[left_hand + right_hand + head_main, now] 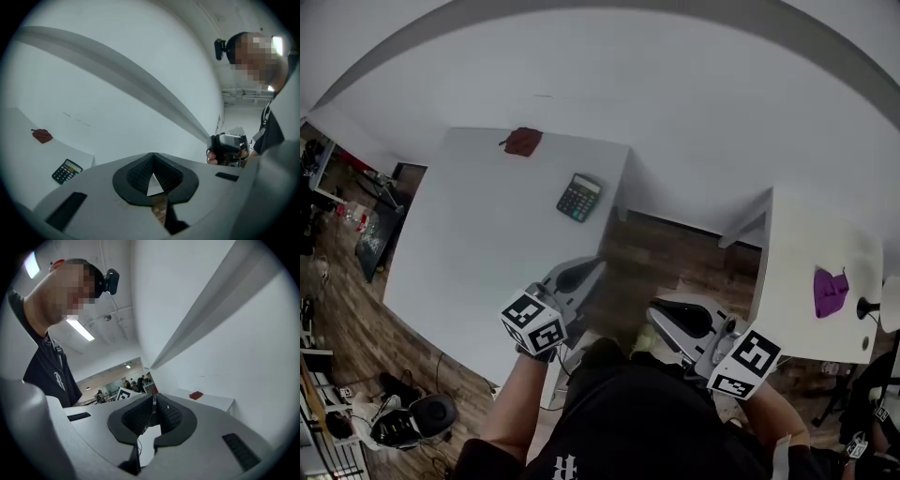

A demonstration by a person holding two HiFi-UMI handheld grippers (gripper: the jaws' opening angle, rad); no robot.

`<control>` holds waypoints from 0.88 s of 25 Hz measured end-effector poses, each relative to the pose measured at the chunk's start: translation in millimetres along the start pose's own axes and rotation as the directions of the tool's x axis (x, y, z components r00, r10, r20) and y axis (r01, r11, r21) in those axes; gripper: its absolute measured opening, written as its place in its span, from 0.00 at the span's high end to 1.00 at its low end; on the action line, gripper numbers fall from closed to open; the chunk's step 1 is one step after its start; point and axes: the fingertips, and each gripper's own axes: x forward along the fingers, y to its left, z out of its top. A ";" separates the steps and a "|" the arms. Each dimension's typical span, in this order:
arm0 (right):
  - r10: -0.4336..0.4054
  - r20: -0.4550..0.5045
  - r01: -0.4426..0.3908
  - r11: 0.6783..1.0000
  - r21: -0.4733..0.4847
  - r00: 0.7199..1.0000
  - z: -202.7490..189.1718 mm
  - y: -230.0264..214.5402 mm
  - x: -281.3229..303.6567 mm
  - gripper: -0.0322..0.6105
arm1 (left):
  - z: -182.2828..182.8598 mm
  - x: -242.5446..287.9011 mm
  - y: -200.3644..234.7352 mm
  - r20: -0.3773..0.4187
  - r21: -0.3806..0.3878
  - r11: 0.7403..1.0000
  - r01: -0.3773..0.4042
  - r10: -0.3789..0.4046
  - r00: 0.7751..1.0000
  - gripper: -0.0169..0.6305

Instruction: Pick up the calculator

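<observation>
The dark calculator (579, 197) lies flat near the right edge of a white table (478, 244); in the left gripper view the calculator (66, 171) sits low on the left. My left gripper (589, 267) hangs over the table's near right corner, well short of the calculator, and its jaws (153, 174) are shut on nothing. My right gripper (659, 316) is over the wooden floor between the two tables, and its jaws (153, 412) are also shut and empty. The left gripper view catches the right gripper (228, 147) in a hand.
A dark red cloth (523, 141) lies at the table's far edge, beyond the calculator. A second white table (806, 253) on the right carries a purple cloth (830, 291). Shoes and clutter (403, 422) sit on the floor at the lower left.
</observation>
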 end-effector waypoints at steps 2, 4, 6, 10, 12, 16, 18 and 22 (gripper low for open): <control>0.026 -0.001 -0.026 1.000 0.004 1.000 4.7 -9.5 5.8 0.93 | 0.7 10.1 25.4 -0.011 -0.017 1.000 -0.011 0.011 1.000 0.96; 0.040 0.001 -0.040 0.999 0.014 0.999 9.8 -20.2 10.2 0.93 | -0.7 20.2 50.9 -0.028 -0.025 0.999 -0.034 0.033 0.999 0.96; 0.046 -0.007 -0.046 0.999 0.019 0.999 11.5 -30.7 16.5 0.93 | -4.1 29.0 78.5 -0.056 -0.017 0.998 -0.057 0.056 0.997 0.96; 0.032 -0.048 -0.031 0.999 0.024 0.998 9.4 -55.9 33.4 0.93 | -11.8 47.7 138.0 -0.113 0.000 0.997 -0.075 0.074 0.991 0.96; 0.020 -0.068 -0.017 0.999 0.033 0.997 9.7 -68.2 42.6 0.93 | -14.0 56.9 167.1 -0.131 0.007 0.997 -0.081 0.081 0.988 0.96; 0.000 -0.104 0.006 0.998 0.061 0.995 8.8 -93.8 66.9 0.93 | -15.5 76.1 222.3 -0.161 0.008 0.999 -0.050 0.051 0.986 0.96; -0.003 -0.125 0.013 0.996 0.084 0.992 5.5 -106.9 81.3 0.93 | -19.1 84.9 247.8 -0.173 -0.006 1.000 -0.027 0.026 0.985 0.96; 0.005 -0.169 0.017 0.991 0.133 0.986 -2.9 -129.2 110.4 0.93 | -29.5 96.9 294.6 -0.203 -0.018 1.000 -0.009 0.005 0.979 0.96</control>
